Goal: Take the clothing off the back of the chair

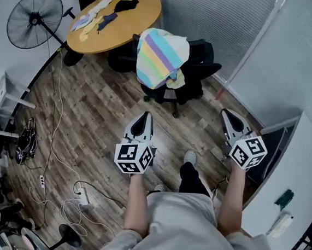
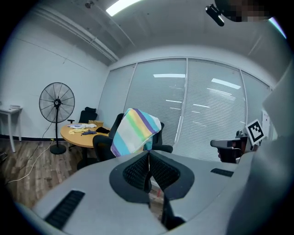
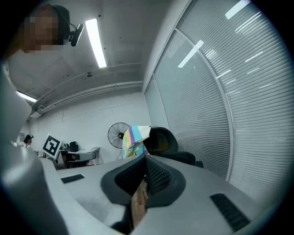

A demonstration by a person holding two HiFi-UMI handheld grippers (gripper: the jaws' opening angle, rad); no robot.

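Observation:
A pastel striped garment (image 1: 161,56) hangs over the back of a black office chair (image 1: 197,70) beside the round table. The same garment (image 2: 134,131) shows ahead in the left gripper view, and the garment (image 3: 134,137) shows small in the right gripper view. My left gripper (image 1: 144,118) is shut and empty, held over the wood floor short of the chair. My right gripper (image 1: 228,119) is shut and empty too, to the right of the chair and apart from it. Both point toward the chair.
A round wooden table (image 1: 138,24) with small cloths on it stands behind the chair. A floor fan (image 1: 34,19) is at the far left. Cables and a power strip (image 1: 83,196) lie on the floor at left. Window blinds (image 1: 231,24) and a white cabinet (image 1: 295,184) close the right side.

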